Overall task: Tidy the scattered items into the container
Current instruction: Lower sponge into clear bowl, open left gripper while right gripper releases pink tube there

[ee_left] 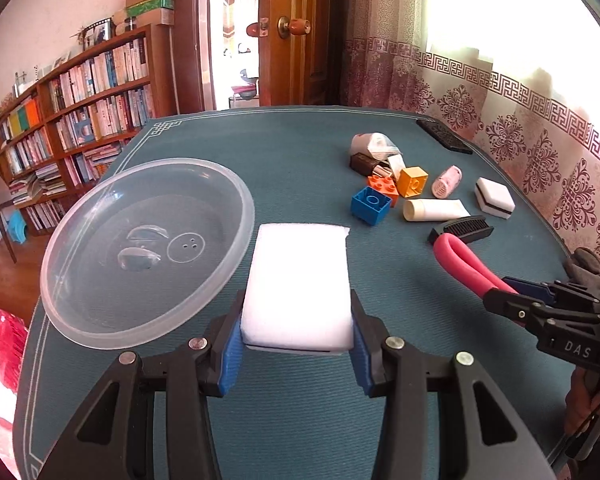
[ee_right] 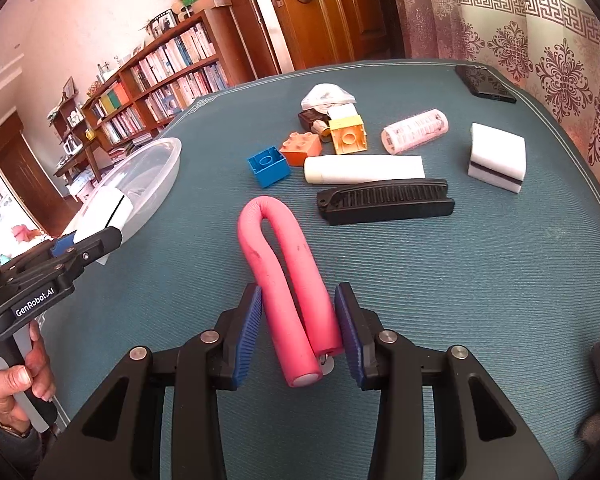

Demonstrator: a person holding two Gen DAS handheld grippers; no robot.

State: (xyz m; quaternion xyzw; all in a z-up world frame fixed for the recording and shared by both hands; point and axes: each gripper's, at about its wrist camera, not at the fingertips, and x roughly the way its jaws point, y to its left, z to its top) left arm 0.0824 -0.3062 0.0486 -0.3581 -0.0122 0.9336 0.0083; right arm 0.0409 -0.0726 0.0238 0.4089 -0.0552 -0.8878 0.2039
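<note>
My left gripper (ee_left: 298, 305) is shut on a white sponge block (ee_left: 300, 268), holding it by its near end just right of the clear plastic bowl (ee_left: 100, 280). In the right wrist view the sponge (ee_right: 110, 208) sits in front of the bowl (ee_right: 160, 172), with the left gripper (ee_right: 88, 244) behind it. The right gripper (ee_right: 299, 300) is shut on a pink foam curler (ee_right: 276, 240) folded into a U, both legs between the blue pads. The same curler (ee_left: 460, 258) and right gripper (ee_left: 512, 300) appear at the right of the left wrist view.
Further back on the teal table mat (ee_right: 460, 300) lie a blue brick (ee_right: 268, 165), orange brick (ee_right: 300, 148), yellow brick (ee_right: 348, 136), white tube (ee_right: 364, 169), black comb (ee_right: 386, 201), pink hair roller (ee_right: 414, 131), white-and-black sponge (ee_right: 496, 158) and black phone (ee_right: 485, 84).
</note>
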